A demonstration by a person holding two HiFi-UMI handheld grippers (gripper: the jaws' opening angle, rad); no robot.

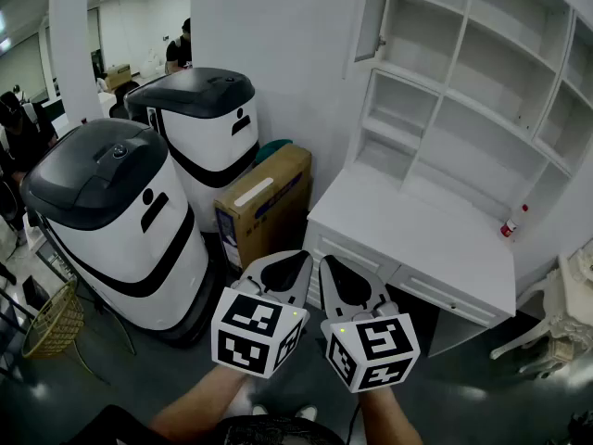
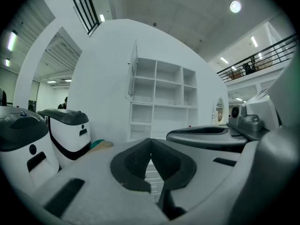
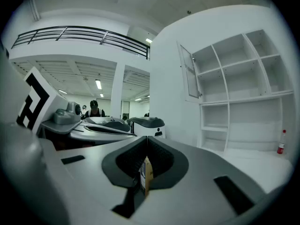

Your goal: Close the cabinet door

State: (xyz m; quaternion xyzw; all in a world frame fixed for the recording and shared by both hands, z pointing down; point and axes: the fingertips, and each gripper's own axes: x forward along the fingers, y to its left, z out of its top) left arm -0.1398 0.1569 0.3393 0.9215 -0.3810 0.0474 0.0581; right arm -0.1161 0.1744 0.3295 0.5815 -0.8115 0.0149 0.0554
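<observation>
**Inspecting an open cabinet door, both grippers shut and well short of it**

Location: the cabinet door (image 1: 370,12) stands at 1 o'clock in the head view. It is high on the white shelf cabinet (image 1: 482,72), above the white surface (image 1: 408,225). It is swung out from the top left compartment and shows nearly edge-on. The hinge side appears to be that compartment's left, though this cannot be confirmed.

Appearance: a tall, narrow, white-framed panel. The infill looks like a pane, but whether it is glass cannot be told. A small knob (image 3: 199,94) sits low on the free edge.

Grippers: the left gripper (image 1: 298,260) and right gripper (image 1: 326,265) are held side by side at 6 o'clock, low and well apart from the door. On each the jaws meet at the tips with nothing held. The cardboard box (image 1: 264,202) seen through the right gripper's slit lies far beyond it, on the floor.

Handling, as judged: the door is probably light and stiff and should swing freely on its hinges, so a gentle push should carry it. The painted frame looks smooth and a jaw could slide on it. The best contact is the frame's free edge beside the knob, not the pane, which may be fragile. The knob is small, and pinching it would need the jaws opened first. Closed jaws suit a push.

Also noted: a red-capped bottle (image 1: 509,228) stands at 3 o'clock on the surface, seemingly clear of the door's swing.
</observation>
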